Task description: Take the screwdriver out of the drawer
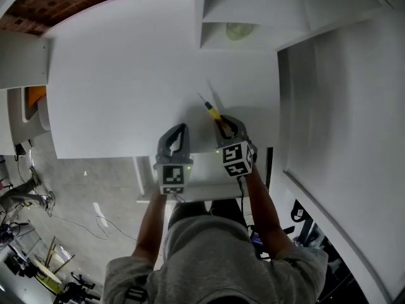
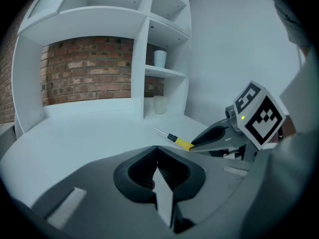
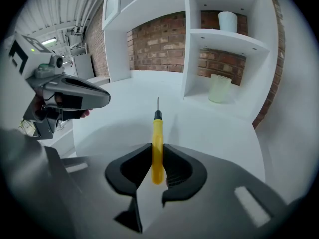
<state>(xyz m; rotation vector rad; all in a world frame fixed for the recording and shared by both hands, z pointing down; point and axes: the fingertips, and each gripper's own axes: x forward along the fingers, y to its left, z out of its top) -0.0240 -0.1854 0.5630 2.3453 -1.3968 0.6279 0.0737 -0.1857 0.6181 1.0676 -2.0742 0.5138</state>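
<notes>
The right gripper (image 3: 157, 151) pinches the yellow screwdriver (image 3: 157, 133), tip toward 12 o'clock. The left gripper (image 2: 158, 153), at its 9 o'clock, is closed and empty.

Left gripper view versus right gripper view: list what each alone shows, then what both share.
Only the left gripper view: the left tool with closed, empty jaws, and the right tool with its marker cube. Only the right gripper view: the yellow-handled metal screwdriver clamped between the right tool's jaws, and the left tool from the side. Both: that screwdriver, the white desk top, the white cylindrical cup on the white shelf, the red brick wall.
</notes>
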